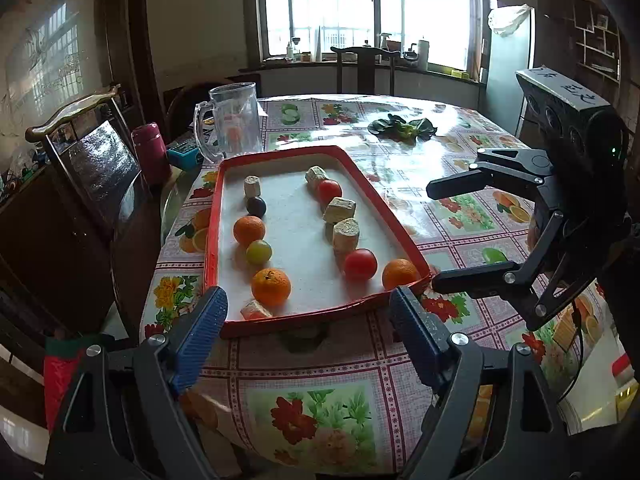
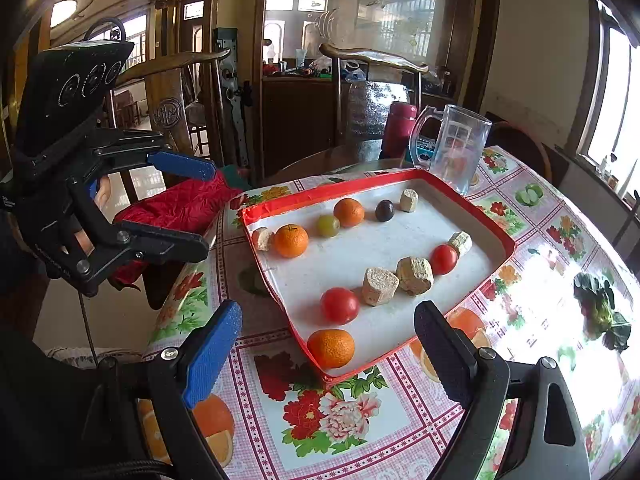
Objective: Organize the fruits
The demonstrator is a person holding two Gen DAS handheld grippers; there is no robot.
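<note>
A red-rimmed white tray (image 1: 280, 322) (image 2: 504, 236) lies on the flowered table. In it lie three oranges (image 1: 271, 286) (image 2: 331, 347), two red tomatoes (image 1: 360, 264) (image 2: 339, 305), a green grape (image 1: 258, 251) (image 2: 328, 225), a dark plum (image 1: 256, 206) (image 2: 384, 210) and several beige cork-like blocks (image 1: 346, 234) (image 2: 380, 286). My left gripper (image 1: 308, 312) (image 2: 182, 208) is open and empty at the tray's near edge. My right gripper (image 2: 328, 344) (image 1: 434, 236) is open and empty, its fingers either side of the nearest orange, at the tray's right corner.
A clear plastic jug (image 1: 236, 124) (image 2: 460, 152) stands behind the tray, next to a pink bottle (image 1: 150, 152) and a blue box (image 1: 184, 156). Dark green leaves (image 1: 402, 126) (image 2: 598, 308) lie on the far table. Wooden chairs (image 1: 88, 168) stand at the table's left side.
</note>
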